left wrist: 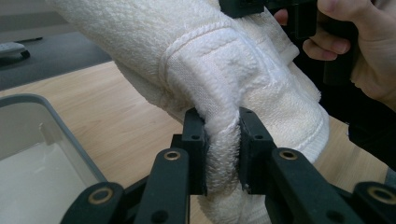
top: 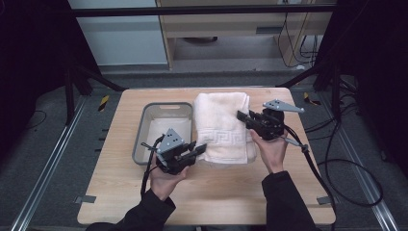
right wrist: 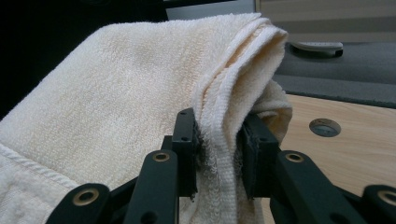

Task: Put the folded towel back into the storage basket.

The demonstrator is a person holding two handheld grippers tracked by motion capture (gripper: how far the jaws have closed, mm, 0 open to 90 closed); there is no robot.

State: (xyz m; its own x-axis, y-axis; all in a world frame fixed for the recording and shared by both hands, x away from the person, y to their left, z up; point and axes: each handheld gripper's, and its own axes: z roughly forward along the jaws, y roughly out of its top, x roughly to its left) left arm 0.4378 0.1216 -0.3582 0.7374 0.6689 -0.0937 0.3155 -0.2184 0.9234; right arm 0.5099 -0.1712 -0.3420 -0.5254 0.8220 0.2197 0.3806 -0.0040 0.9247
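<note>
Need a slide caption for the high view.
Both grippers clamp a folded white towel beside a grey bin on the wooden table.

Towel (left wrist: pixel 219 70): upper and left portions cut off by the frame in the left gripper view; pinched fold hidden between the jaws. In the right gripper view, lower part cut off by the bottom edge; far side hidden behind the raised fold.
Basket (left wrist: pixel 42 121): cut off by the left and bottom edges in the left gripper view.
Counter (top: pixel 216 192): near edge partly hidden by the person's sleeves.
Right hand (left wrist: pixel 359 51): cropped at the top and right edges.
</note>
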